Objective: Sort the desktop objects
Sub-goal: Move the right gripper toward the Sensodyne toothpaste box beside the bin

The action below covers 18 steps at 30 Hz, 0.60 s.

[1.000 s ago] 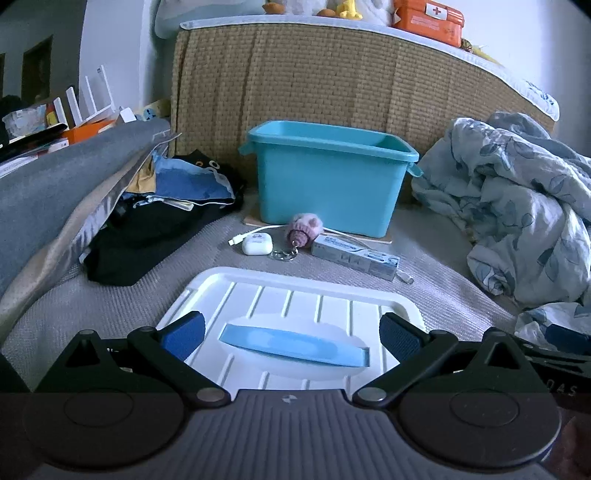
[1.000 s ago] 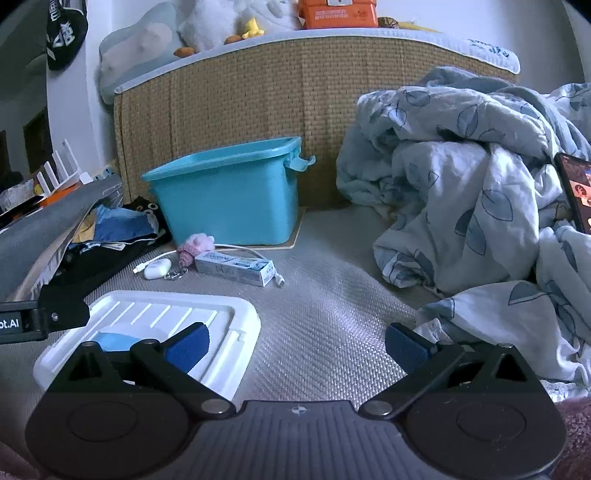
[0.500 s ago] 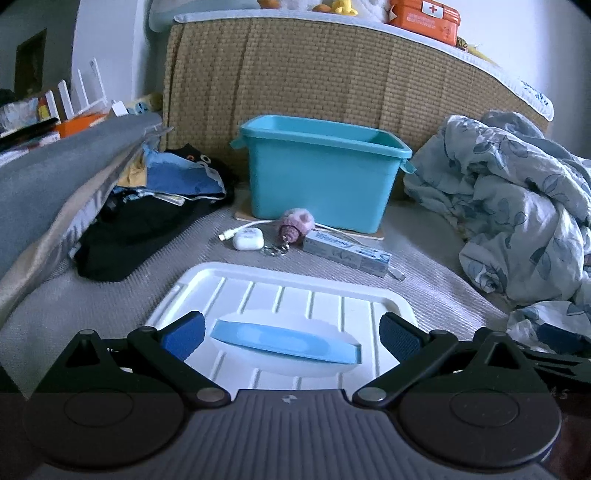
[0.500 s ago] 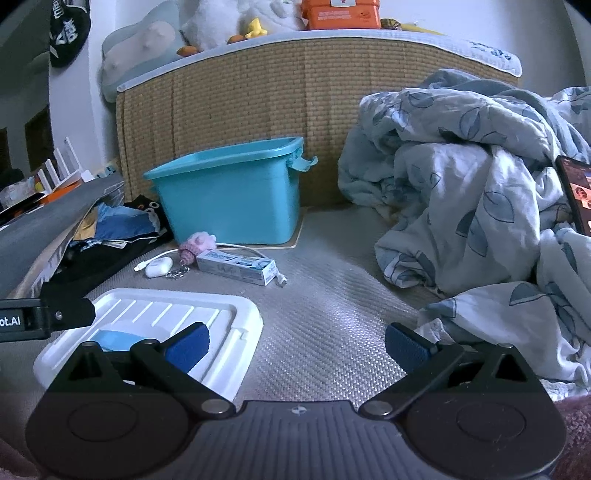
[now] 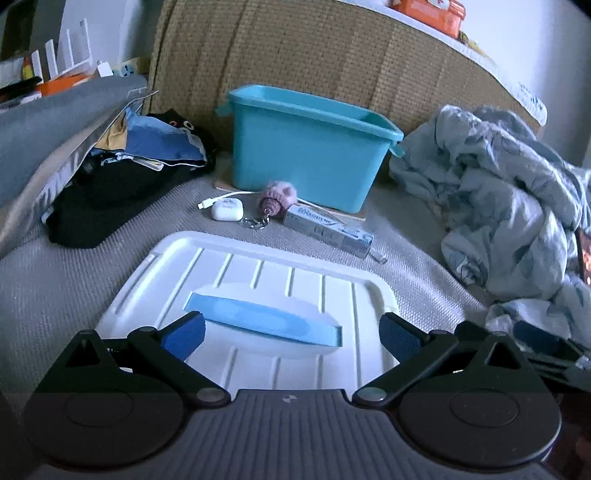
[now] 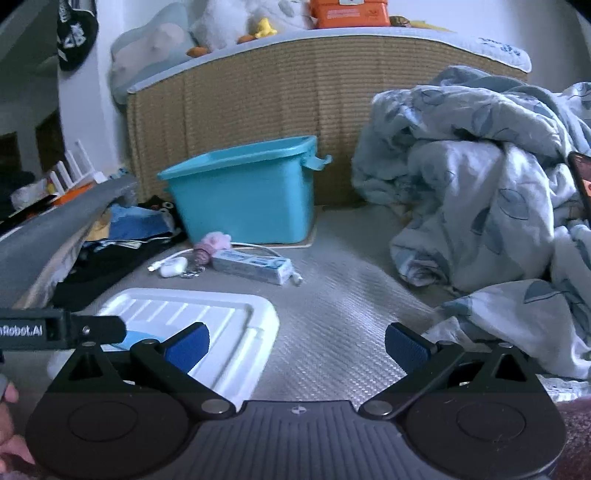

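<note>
A teal plastic bin point(image 5: 306, 155) point(image 6: 247, 195) stands open-topped against the woven headboard. In front of it lie a white earbud case point(image 5: 227, 211) point(image 6: 173, 266) with a white cable, a pink fluffy keychain point(image 5: 277, 197) point(image 6: 212, 243) and a toothpaste box point(image 5: 328, 230) point(image 6: 253, 264). A white lid point(image 5: 240, 291) point(image 6: 207, 317) with a blue handle point(image 5: 264, 319) lies flat nearer to me. My left gripper point(image 5: 291, 334) is open just above the lid, its fingers either side of the handle. My right gripper point(image 6: 297, 345) is open over the grey mat, right of the lid.
A rumpled blue-grey duvet point(image 6: 491, 199) point(image 5: 509, 206) fills the right side. Dark clothes point(image 5: 110, 199) and a grey cushion point(image 5: 55, 122) are piled on the left. A phone point(image 6: 581, 181) rests on the duvet at the right edge. An orange first-aid box point(image 6: 349, 13) sits on the headboard.
The left gripper has come closer to the lid and tilted, so the lid and bin loom larger. The right gripper has edged forward slightly. Both stay open.
</note>
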Tool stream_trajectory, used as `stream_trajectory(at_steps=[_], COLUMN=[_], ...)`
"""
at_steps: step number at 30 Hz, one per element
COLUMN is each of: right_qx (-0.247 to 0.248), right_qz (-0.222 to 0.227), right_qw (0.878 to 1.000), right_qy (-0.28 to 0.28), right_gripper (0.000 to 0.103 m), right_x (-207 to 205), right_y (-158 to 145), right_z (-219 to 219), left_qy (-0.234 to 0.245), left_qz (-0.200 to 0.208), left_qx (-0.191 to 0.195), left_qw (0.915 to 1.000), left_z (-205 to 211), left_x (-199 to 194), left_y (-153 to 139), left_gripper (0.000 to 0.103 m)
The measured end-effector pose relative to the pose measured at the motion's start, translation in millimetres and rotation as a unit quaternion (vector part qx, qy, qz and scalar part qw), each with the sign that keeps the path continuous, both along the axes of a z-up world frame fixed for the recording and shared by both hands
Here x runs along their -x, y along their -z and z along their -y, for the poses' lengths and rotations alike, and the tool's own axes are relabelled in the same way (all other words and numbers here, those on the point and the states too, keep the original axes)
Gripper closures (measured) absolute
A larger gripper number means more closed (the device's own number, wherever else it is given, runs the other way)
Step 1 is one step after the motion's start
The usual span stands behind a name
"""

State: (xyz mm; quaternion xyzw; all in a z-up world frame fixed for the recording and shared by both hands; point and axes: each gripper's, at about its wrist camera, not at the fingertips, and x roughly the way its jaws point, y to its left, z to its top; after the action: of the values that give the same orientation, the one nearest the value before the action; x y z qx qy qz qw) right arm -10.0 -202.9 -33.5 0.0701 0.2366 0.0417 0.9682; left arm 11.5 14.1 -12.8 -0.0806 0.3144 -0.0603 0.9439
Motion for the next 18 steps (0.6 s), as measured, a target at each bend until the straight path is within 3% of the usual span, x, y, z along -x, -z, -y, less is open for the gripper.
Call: stream_trajectory(at_steps=[5,8,12,16,18], right_qx=[-0.008,-0.032,-0.005,-0.048,-0.037], right_qz=[0.009,0.008,0.019,-0.013,-0.016], right_qw=[1.0,0.999,1.0,0.998,0.999], right_qy=[-0.009,-0.003,0.008,-0.024,-0.014], right_gripper=[0.0,0.0,0.0,0.0,0.001], right_x=[2.5,2.5,1.4,-3.9,-4.7], right_y=[-2.3,-2.1,-2.8,1.7,1.8], right_z=[1.3,6.0,0.6,6.7,5.1], left_qy=[-0.006,-0.008,-0.012,-0.012,-0.011], left_qz=[0.003,0.007,0.009,0.016,0.022], left_qx=[-0.015,-0.003,-0.005,-0.01,-0.009], left_qw=[0.9999,0.9999,0.9999,0.9998,0.9997], left_z=[5.1,1.9,2.8,3.0,1.9], left_x=[2.3,3.3,-0.7,-2.5,-3.1], left_y=[-1.1,-3.1,-4.5,-6.8,-9.2], left_gripper=[0.002,0.002,0.005,0.008,0.008])
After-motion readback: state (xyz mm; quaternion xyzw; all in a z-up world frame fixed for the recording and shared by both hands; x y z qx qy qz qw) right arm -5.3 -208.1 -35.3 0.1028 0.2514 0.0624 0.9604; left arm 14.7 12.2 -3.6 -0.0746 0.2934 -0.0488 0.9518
